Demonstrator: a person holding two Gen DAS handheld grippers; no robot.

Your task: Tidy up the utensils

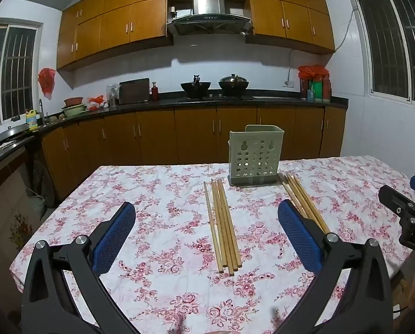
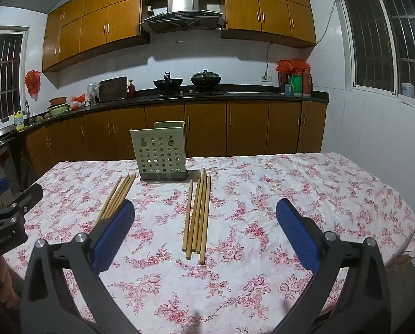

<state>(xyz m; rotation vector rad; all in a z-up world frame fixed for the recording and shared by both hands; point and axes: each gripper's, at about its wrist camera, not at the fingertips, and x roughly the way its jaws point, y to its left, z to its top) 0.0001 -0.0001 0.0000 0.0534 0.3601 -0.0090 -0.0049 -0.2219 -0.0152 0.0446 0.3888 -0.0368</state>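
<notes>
- The table (image 1: 157, 183), seen at a downward slant, is covered by a rumpled white cloth printed with pink and red roses, its folds showing toward the edges.
- Behind it runs a kitchen of glossy orange-brown cabinets (image 2: 204, 128) with slim metal handles, a black stone counter, white tiled walls and a steel range hood (image 1: 208, 14) at 12 o'clock; two dark woks (image 2: 188, 80) sit on the hob.
- A pale green plastic utensil holder (image 1: 253, 156), box-shaped with rows of round holes and two keyhole slots, stands upright on a darker tray at the far middle of the table.
- The left gripper (image 1: 207, 233) has black angular arms with silver bolts and ribbed blue pads; its jaws stand wide apart with nothing between the pads, and it hangs above the cloth.
- The right gripper (image 2: 206, 232) is of the same build, likewise spread wide and empty.
- One bundle of slim, round wooden chopsticks (image 1: 222, 225) lies flat at 12 o'clock of the left gripper, near the holder's left corner.
- A second bundle (image 2: 197, 214) lies at 12 o'clock of the right gripper, by the holder's right corner.
- In the right wrist view, small pale lettering on the left gripper's body at 9 o'clock reads "GenRobot.AI".
</notes>
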